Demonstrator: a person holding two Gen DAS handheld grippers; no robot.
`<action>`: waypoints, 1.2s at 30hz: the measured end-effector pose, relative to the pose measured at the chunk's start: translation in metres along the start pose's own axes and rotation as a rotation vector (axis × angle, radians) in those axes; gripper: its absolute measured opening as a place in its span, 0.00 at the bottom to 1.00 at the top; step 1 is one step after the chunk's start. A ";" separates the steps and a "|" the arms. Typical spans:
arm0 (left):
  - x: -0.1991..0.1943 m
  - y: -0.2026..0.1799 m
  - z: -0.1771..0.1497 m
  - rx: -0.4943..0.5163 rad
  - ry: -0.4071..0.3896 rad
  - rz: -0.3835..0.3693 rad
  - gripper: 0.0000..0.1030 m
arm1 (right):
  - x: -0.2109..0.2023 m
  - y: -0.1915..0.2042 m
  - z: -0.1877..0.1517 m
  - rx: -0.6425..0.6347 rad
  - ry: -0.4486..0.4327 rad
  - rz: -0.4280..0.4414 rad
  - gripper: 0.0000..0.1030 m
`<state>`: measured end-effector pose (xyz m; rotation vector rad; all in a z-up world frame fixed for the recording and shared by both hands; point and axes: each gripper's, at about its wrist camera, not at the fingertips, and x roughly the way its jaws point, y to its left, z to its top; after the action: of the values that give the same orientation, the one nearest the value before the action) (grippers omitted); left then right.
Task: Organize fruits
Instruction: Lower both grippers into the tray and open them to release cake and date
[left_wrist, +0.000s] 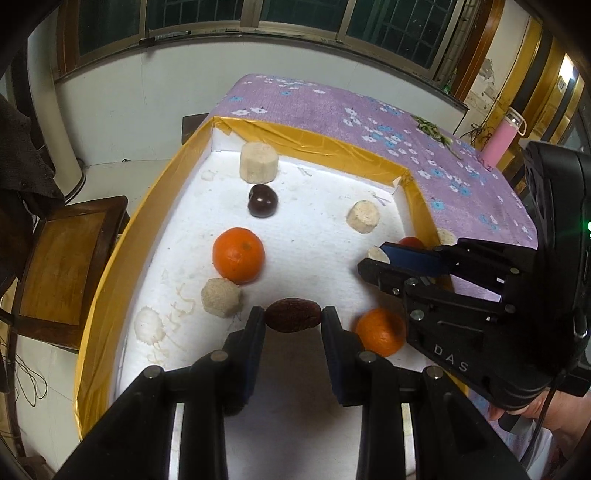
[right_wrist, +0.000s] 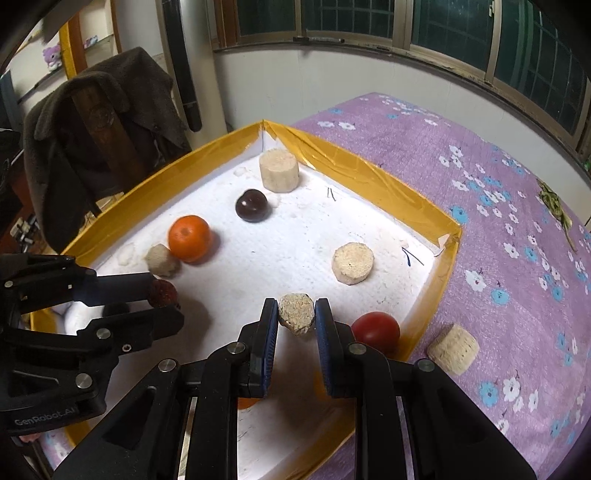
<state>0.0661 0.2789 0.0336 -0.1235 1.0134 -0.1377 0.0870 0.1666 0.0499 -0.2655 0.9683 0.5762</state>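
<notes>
My left gripper (left_wrist: 293, 315) is shut on a dark red wrinkled date (left_wrist: 293, 315), held above the white foam tray (left_wrist: 314, 229); the date also shows in the right wrist view (right_wrist: 162, 292). My right gripper (right_wrist: 296, 313) is shut on a beige cork-like piece (right_wrist: 296, 312) over the tray's near side. In the tray lie an orange (left_wrist: 238, 255), a second orange (left_wrist: 380, 331), a dark plum (left_wrist: 262, 200) and a red tomato (right_wrist: 376, 331).
Beige cork cylinders stand in the tray (left_wrist: 258, 162) (left_wrist: 363, 217) (left_wrist: 221, 297); another lies outside on the purple flowered cloth (right_wrist: 453, 349). The tray has a raised yellow rim (right_wrist: 369, 177). A wooden chair (left_wrist: 62, 266) stands left, and a pink bottle (left_wrist: 502, 138) far right.
</notes>
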 end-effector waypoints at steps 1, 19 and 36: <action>0.002 0.000 0.001 -0.001 0.003 0.002 0.33 | 0.003 0.000 0.000 -0.004 0.006 0.000 0.19; 0.017 0.000 0.017 -0.004 0.071 -0.028 0.33 | 0.002 -0.006 -0.008 0.135 0.017 0.035 0.19; 0.037 -0.018 0.055 0.135 0.056 0.014 0.33 | 0.010 -0.004 -0.003 0.142 0.022 -0.062 0.19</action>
<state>0.1312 0.2569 0.0350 0.0099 1.0579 -0.1974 0.0910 0.1655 0.0400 -0.1745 1.0135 0.4469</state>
